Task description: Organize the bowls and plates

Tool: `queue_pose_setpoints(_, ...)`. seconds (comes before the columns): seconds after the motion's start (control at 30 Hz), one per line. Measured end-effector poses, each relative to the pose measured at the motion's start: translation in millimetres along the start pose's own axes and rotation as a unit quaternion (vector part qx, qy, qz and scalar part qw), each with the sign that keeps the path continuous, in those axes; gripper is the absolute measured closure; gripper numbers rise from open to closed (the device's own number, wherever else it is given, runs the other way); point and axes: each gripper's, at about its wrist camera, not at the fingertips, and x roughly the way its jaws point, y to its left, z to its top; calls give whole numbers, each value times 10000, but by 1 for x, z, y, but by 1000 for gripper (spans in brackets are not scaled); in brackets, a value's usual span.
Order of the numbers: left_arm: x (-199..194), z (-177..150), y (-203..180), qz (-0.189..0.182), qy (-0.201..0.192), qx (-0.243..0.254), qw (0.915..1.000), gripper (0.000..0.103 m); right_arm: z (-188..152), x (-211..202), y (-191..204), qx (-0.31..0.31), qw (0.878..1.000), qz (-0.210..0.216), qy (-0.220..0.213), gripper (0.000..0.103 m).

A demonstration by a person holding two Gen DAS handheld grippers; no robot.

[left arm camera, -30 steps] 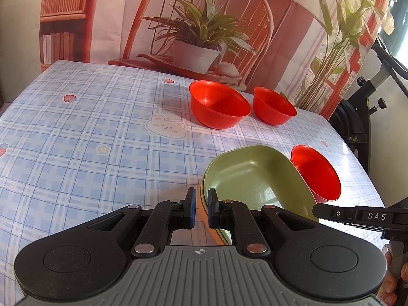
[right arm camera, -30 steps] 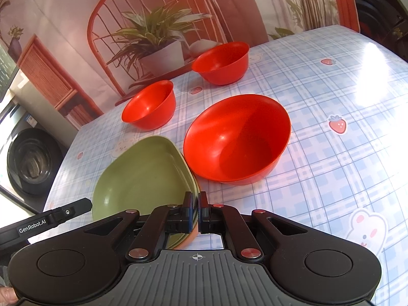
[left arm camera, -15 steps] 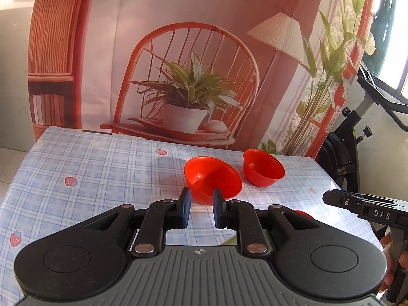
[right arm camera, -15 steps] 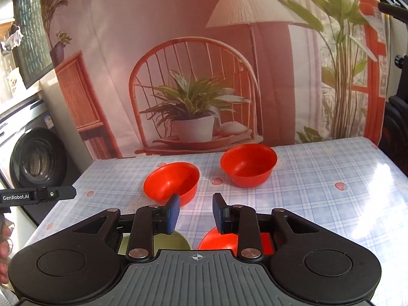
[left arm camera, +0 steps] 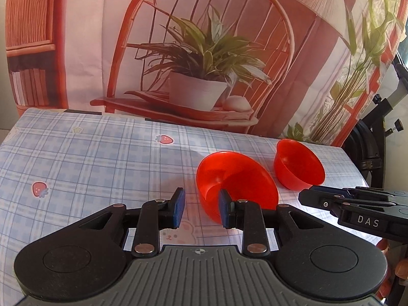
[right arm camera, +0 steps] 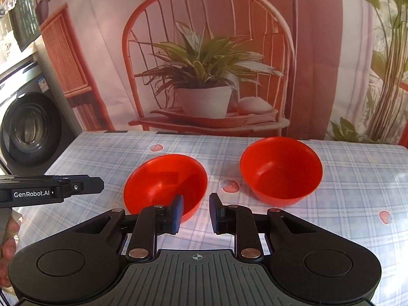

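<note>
Two red bowls stand upright on the blue checked tablecloth [left arm camera: 89,165] near its far edge. In the left wrist view the wider red bowl [left arm camera: 237,178] lies just beyond my left gripper [left arm camera: 200,207]. Its jaws are opening and its pads press on nothing. The smaller red bowl [left arm camera: 298,163] stands to its right. In the right wrist view my right gripper [right arm camera: 195,210] hovers before the gap between the left bowl [right arm camera: 163,181] and the right bowl [right arm camera: 280,168]. Its jaws are closing with only cloth between them. No plates are in view.
A printed backdrop of a chair and potted plant [right arm camera: 204,81] hangs right behind the table's far edge. A washing machine [right arm camera: 25,127] stands off the left side, an exercise bike [left arm camera: 377,137] off the right. A person's hand [right arm camera: 7,242] holds the left gripper's handle.
Both grippers were shut at the rim of the green plate near the front. They have let go, risen and moved forward; the plate and the big red bowl have dropped out of view.
</note>
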Motion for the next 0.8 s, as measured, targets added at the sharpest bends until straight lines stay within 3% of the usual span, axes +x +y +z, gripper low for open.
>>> queue_pose_setpoints(0.47,52,-2,1,-3,328,-80,9994,73,4,65,-6,279,9980,-14,561,83)
queue_pose_setpoints(0.57,56,-5,1,-36,395,-57,9992,74,3,70,-7,397,9971,-2,642,88)
queue_pose_setpoints(0.7,55,-7,-1,-27,348,41,9994,88,2,70,-5,448,9969,75,636,93)
queue_pose_setpoints(0.8,51,-8,-3,24,351,52,9994,88,3,65,-2,428,9972,94,606,93)
